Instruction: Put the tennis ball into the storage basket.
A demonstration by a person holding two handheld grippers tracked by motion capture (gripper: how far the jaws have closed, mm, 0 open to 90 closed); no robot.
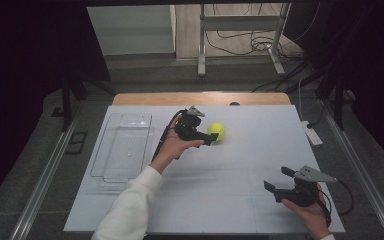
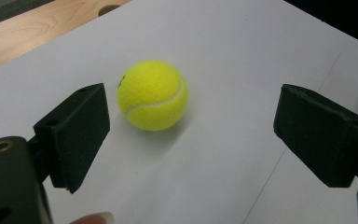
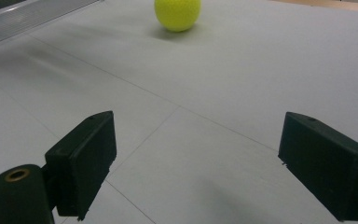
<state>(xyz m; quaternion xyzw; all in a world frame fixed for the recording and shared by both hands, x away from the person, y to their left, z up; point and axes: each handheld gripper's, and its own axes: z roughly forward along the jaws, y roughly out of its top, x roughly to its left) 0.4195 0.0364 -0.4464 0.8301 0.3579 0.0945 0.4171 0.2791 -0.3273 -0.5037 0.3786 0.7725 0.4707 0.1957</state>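
We see a fuzzy yellow-green tennis ball (image 1: 216,131) with a white seam sitting on the white counter (image 1: 230,170), a bit far of centre. The left claw (image 1: 211,138) is right at the ball's near-left side, jaws spread wide. In the left gripper view the ball (image 2: 152,94) sits between the two black jaws, much closer to the left one, just beside it; we cannot tell if it touches. The right jaw is well apart from the ball. The ball rests on the counter, not lifted.

The right claw (image 1: 278,181) hovers over the near-right part of the counter, well apart from the ball, jaws spread too and holding nothing. In the right gripper view the ball (image 3: 177,14) shows far off at the top edge, beyond the gap between the jaws.

A clear rectangular plastic tray (image 1: 125,147) lies on the left side of the counter, well apart from the ball. A white sleeve (image 1: 130,210) covers the left forearm.
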